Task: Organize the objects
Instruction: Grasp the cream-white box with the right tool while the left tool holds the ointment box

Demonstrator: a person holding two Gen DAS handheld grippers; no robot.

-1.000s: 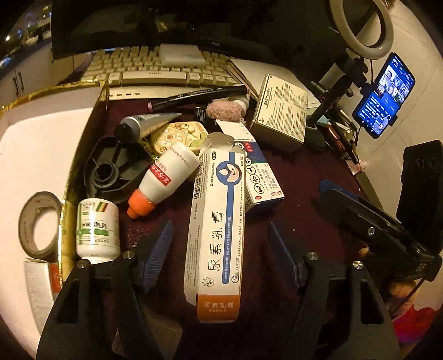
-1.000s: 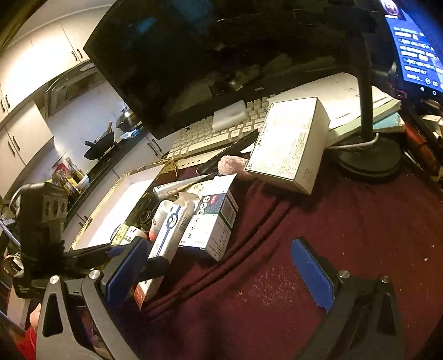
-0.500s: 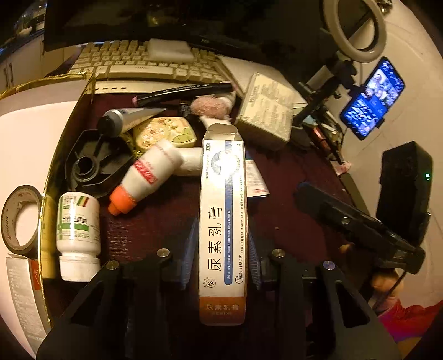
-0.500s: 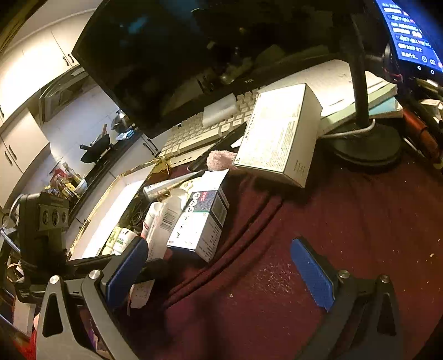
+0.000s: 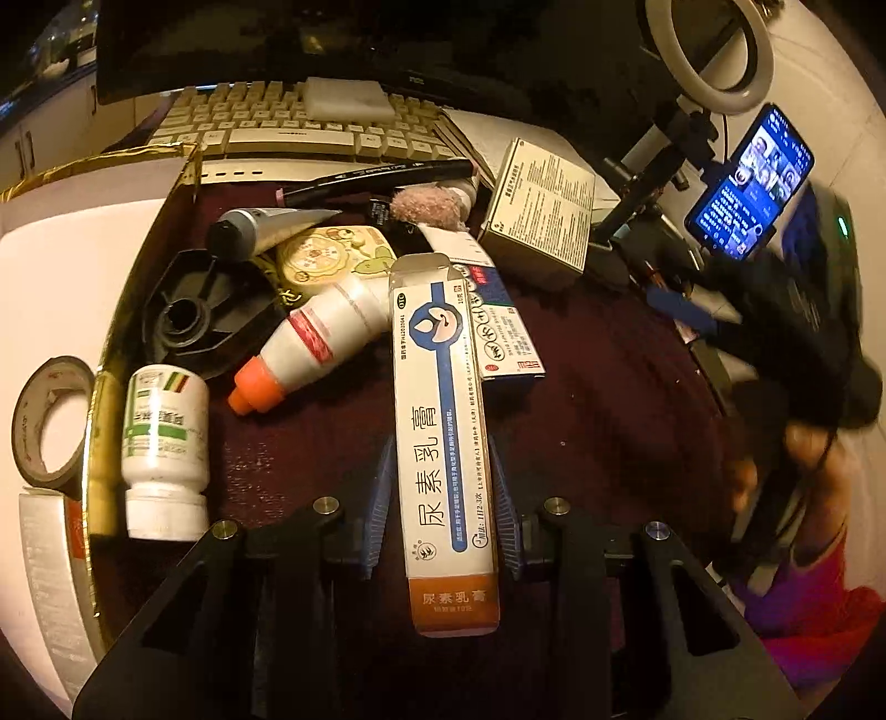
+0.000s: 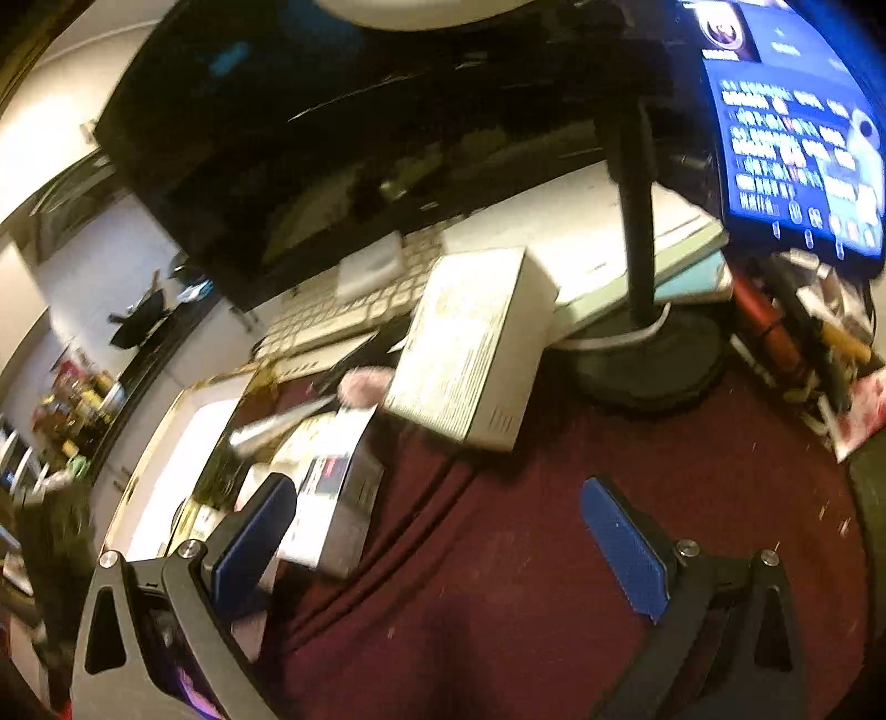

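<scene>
Crowding ointment box [image 5: 443, 437]: bottle [image 5: 318, 340] (leaning), carton [image 5: 506, 332].

A home desk, probably beside a kitchen: keyboard [image 5: 288, 124] before a dark monitor [image 6: 310, 144], ring light [image 5: 709, 52], mounted phone [image 5: 750, 183]; blurred white cabinets [image 6: 16, 288] and cookware behind.

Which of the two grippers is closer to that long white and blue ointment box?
Left. The left gripper has its fingers pressed on the ointment box's sides; the right gripper hangs open, off to the side.
</scene>
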